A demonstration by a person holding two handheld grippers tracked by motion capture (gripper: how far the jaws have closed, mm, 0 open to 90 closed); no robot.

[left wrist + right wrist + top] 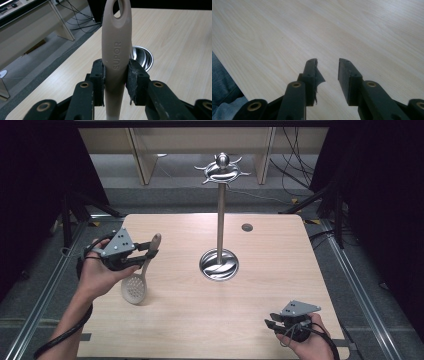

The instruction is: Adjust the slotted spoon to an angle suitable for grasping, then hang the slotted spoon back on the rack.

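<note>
Beige skimmer (141, 270), silver stand (219, 220), pale wood-grain table (280, 270).

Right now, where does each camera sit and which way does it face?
High view: above the person's side, looking forward and down on the table; both forearms show.
Left gripper view: on the left gripper, along its jaws shut on the skimmer handle.
Right gripper view: on the right gripper, over bare wood.
Shared: high and left views show the stand base.

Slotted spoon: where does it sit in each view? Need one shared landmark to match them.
High view: slotted spoon left of centre, handle clamped in the left tool, perforated head low over the table.
Left gripper view: its beige handle rises up the middle between the jaws.
Right gripper view: spoon not in it; bare wood ahead of the right tool.
Shared landmark: the rack's steel base.
</note>
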